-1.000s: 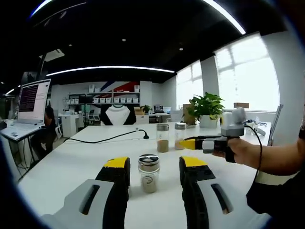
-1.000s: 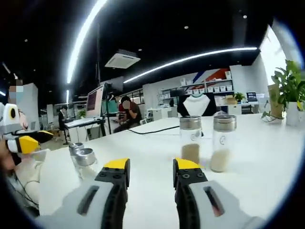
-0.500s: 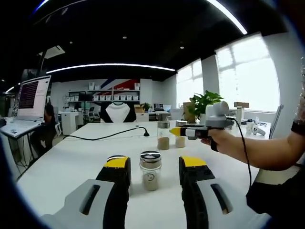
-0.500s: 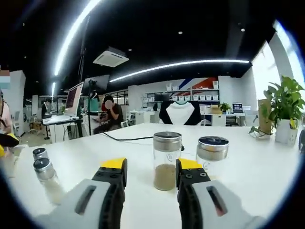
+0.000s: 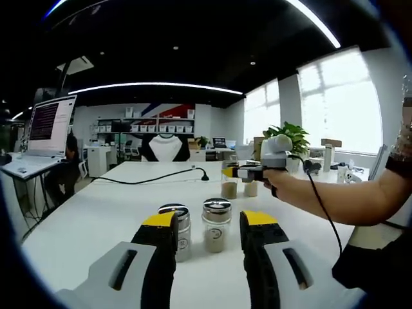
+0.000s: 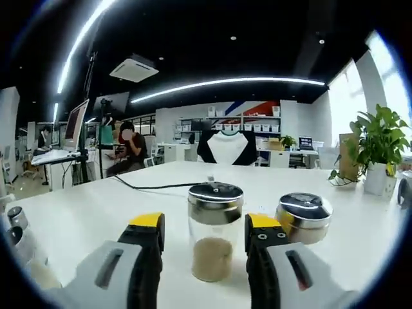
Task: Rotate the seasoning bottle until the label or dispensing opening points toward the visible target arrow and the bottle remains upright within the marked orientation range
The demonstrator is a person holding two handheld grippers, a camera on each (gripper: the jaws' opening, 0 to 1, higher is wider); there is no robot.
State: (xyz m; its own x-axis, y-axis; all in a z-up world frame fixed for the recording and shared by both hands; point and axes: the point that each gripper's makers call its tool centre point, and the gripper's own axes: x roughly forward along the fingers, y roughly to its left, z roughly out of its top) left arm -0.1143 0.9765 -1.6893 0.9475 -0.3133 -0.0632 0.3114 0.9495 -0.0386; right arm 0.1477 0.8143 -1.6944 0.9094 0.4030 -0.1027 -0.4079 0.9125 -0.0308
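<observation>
Right claw (image 6: 203,235) spread wide, yellow-tipped jaws flanking a seasoning bottle (image 6: 214,232) without touching the glass. Upright on the white surface (image 6: 96,212), metal cap on top, clear body with a low layer of tan powder at the bottom. Just to its right, partly hidden behind the right jaw, a second capped bottle (image 6: 302,217), also upright. At the far left edge of the right gripper view, two more small shakers (image 6: 14,228), blurred and cut off.

Left claw (image 5: 207,225) likewise released, jaws apart. Between them a small shaker (image 5: 216,224) with pale contents, standing upright, no jaw contact visible. Beside it, half covered by the left jaw, a similar shaker (image 5: 177,230). Farther across the surface in the left gripper view, the right claw (image 5: 230,172) held in a person's hand (image 5: 278,183), reaching toward the two taller bottles.

Black cable (image 5: 148,179) trailing over the surface; potted plant (image 6: 378,151) at the right; laptop screen (image 5: 48,122) off to the left.
</observation>
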